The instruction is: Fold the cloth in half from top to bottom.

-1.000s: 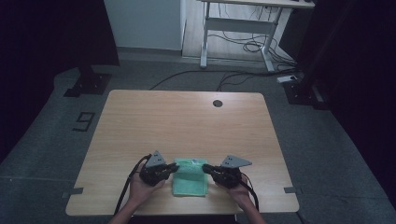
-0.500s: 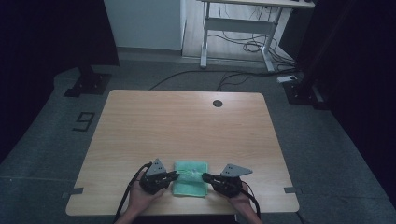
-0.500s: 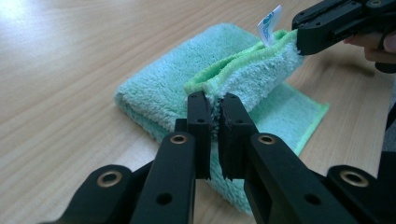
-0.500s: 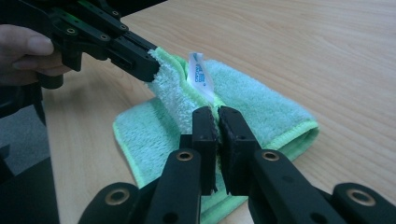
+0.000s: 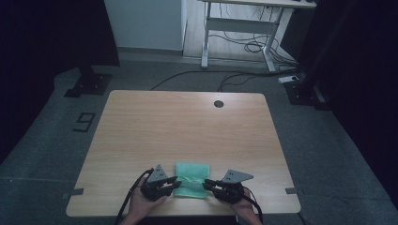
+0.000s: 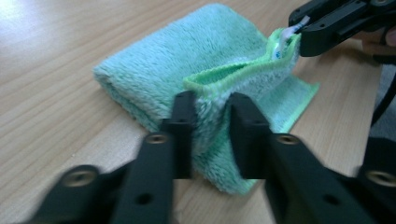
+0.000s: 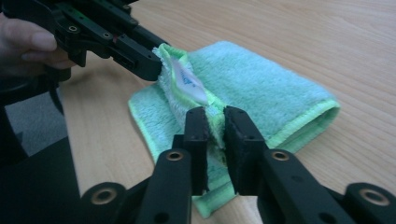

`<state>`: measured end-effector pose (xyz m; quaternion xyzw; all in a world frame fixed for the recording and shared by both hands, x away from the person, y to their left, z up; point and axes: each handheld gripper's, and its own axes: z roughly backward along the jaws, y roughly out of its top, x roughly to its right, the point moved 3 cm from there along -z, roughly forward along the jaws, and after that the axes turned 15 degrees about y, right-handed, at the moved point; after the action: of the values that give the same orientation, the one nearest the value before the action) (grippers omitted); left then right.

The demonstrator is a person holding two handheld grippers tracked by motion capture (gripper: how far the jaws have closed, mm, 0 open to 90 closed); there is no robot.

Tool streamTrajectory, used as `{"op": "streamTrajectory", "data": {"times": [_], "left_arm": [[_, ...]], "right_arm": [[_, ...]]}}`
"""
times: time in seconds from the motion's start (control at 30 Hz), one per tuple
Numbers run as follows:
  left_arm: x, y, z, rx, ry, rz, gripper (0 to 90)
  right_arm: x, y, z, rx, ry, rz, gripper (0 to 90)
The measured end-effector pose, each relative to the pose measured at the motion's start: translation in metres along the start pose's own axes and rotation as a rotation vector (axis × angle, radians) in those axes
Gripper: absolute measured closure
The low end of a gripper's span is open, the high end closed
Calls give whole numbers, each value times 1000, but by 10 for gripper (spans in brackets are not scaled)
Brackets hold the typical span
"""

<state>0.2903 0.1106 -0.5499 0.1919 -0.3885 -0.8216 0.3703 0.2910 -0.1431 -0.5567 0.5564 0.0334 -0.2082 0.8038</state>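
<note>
A folded green fleece cloth (image 5: 191, 174) lies near the table's front edge between my two grippers. My left gripper (image 5: 174, 183) has the cloth's near left corner (image 6: 210, 88) between its jaws. Those jaws have just been opening, but the fleece still fills the gap and touches both pads. My right gripper (image 5: 206, 183) pinches the near right corner (image 7: 212, 105), its jaws also eased a little. The top layer's edge with its white label (image 7: 187, 81) hangs raised between the two grippers. The right gripper (image 6: 299, 35) and the left gripper (image 7: 154, 60) also face each other across the cloth.
The wooden table (image 5: 187, 126) has a round cable hole (image 5: 218, 103) at the back. The front edge runs just behind the person's hands (image 5: 141, 204). A desk frame with cables (image 5: 239, 33) stands on the floor beyond.
Both grippers have come slightly toward the front edge and lower, bringing the cloth's near edge with them. The cloth's far part has stayed put.
</note>
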Motion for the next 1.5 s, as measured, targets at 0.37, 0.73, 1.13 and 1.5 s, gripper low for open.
{"op": "streamTrajectory", "data": {"times": [0.37,0.73,1.13,1.5], "left_arm": [[-3,12,20,58,-26,22,427],[-1,6,-13,-70,-17,-27,448],[1,-1,-22,-96,4,-53,447],[-13,14,-41,-102,33,-29,448]], "right_arm": [[-7,10,13,40,-38,18,566],[4,6,-18,-121,-49,-13,445],[0,-3,-27,-196,-91,23,409],[27,7,-31,-187,-133,0,420]]}}
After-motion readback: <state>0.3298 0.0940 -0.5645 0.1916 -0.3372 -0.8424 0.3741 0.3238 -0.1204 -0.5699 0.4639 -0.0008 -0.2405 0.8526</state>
